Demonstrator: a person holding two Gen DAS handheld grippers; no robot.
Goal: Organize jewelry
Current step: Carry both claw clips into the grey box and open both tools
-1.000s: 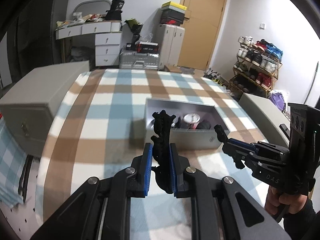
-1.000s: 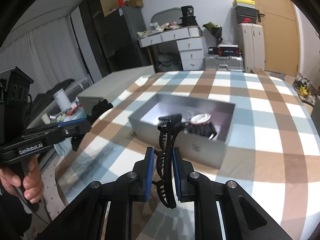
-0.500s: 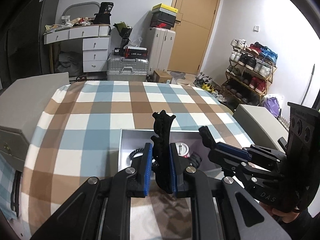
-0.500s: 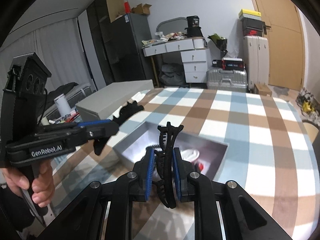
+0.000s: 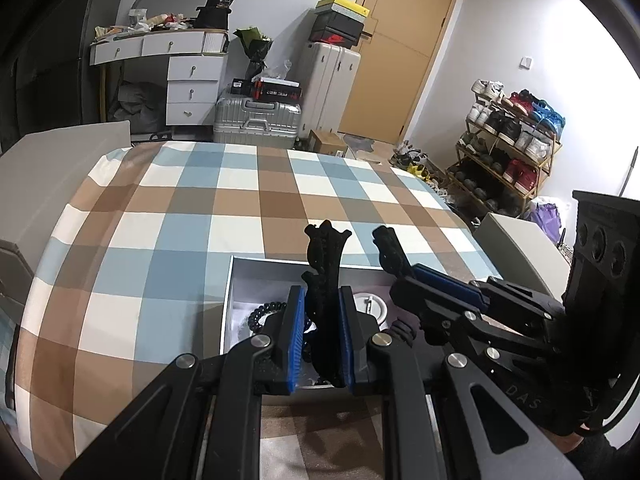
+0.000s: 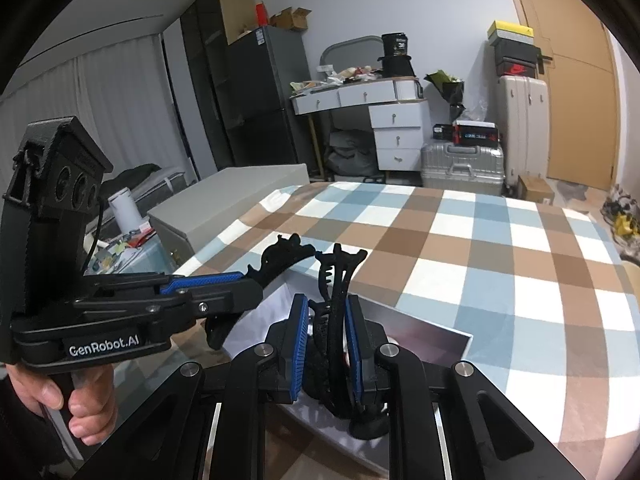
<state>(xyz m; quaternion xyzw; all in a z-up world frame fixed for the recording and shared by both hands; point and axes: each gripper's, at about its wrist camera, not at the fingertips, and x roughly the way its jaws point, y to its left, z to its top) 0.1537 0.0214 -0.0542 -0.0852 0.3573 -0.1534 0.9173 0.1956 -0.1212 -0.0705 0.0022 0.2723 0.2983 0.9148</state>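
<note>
Left wrist view has a black hair claw clip (image 5: pixel 323 280) pinched between the left gripper (image 5: pixel 320 344) pads, hanging right over the open grey box (image 5: pixel 230 300) on the checked tablecloth (image 5: pixel 168 240). The right gripper (image 6: pixel 327 352) is clamped on a second black claw clip (image 6: pixel 335 300) the same way, just beside it. These look like light, stiff plastic with thin teeth — probably snappable, so I'd grip the spine. A beaded bracelet (image 5: pixel 260 314) and a white round case (image 5: pixel 370 306) already sit in the box.
</note>
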